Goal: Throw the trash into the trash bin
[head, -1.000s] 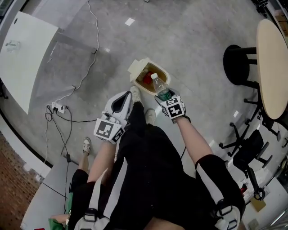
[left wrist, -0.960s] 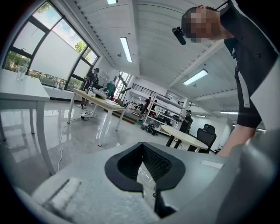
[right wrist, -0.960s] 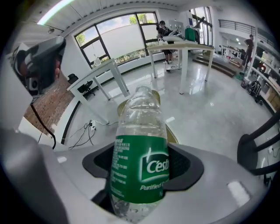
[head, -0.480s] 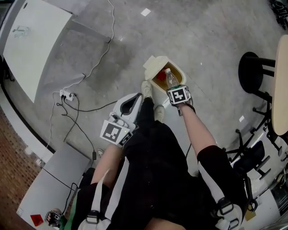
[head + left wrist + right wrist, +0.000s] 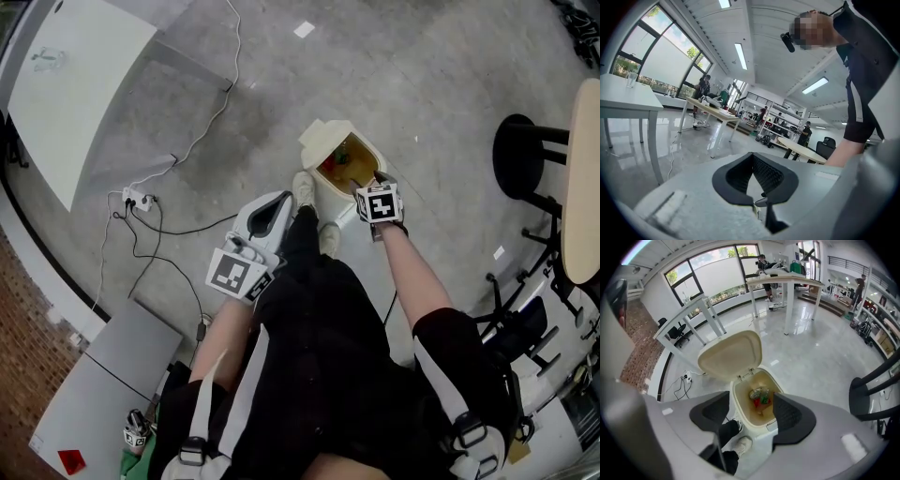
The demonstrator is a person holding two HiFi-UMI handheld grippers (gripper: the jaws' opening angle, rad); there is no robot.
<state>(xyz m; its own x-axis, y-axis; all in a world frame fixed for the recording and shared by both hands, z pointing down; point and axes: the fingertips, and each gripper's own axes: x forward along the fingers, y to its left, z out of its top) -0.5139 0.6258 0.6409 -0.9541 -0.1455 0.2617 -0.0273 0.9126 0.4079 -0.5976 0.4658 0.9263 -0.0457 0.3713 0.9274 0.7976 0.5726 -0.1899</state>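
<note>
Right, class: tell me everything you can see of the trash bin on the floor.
The trash bin is small, cream, plastic-looking, upright on the grey floor. Its hinged lid stands tipped back, open, showing a brown-stained inside. Red, green and clear trash lies at the bottom. A person's shoe is right beside its base; whether it presses anything is unclear.

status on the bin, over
Left hand-held gripper shut, empty. Right hand-held gripper open, jaws just closing slightly, empty, above trash bin. Bottle inside. Lid up.

Grey concrete floor carries 1 cream trash bin (lid up), 1 power strip and trailing cables.
</note>
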